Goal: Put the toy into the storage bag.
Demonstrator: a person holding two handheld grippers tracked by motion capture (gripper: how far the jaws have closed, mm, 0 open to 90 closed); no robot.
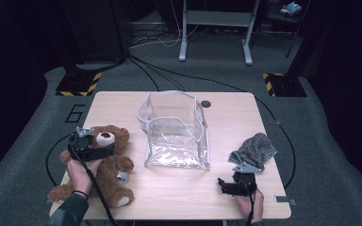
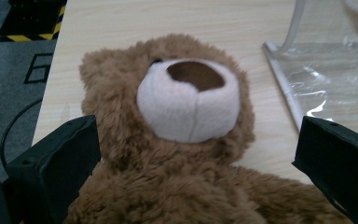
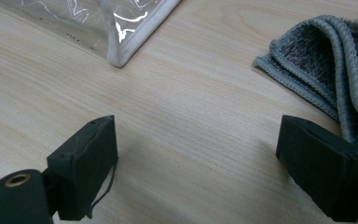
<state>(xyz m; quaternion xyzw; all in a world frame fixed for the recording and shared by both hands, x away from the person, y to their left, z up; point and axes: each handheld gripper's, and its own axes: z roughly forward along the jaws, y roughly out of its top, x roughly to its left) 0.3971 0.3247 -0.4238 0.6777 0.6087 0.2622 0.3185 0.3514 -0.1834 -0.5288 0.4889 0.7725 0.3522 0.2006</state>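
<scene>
Pale wood tabletop (image 1: pixel 245 117) under dim light, dark carpet all around it, and we're looking down from the person's side. Nearest the front edge, the right gripper (image 1: pixel 226 186) lies low over bare wood, jaws spread wide with nothing between them; the right gripper view confirms it, only wood grain showing in the gap (image 3: pixel 196 177). Just beyond and to its right sits a crumpled grey cloth (image 1: pixel 255 148), close to the gripper's top plate but clear of the jaws, its stitched edge folded over on itself (image 3: pixel 317 60).

Over on the left, the teddy bear (image 1: pixel 111 162) lies on its back at the table's front left corner, head pointing away from the person, one foot near the table edge. The left gripper (image 1: pixel 92 149) is right over its chest and neck, held by the left hand (image 1: pixel 81 174), and the jaws stand fully apart. In the left gripper view the bear (image 2: pixel 186 140) fills the space between the two black jaws, white muzzle and brown nose facing up, yet neither pad is pressing into the fur. So: straddling, not gripping.

Further back, mid-table, a clear plastic bag (image 1: pixel 175 132) stands open-topped with a white trim, its corner just beside the bear's head (image 2: pixel 307 79). Behind it, a small dark grommet hole (image 1: pixel 206 103), then cables (image 1: pixel 169 75) and a grey desk frame (image 1: pixel 217 28) on the floor.
</scene>
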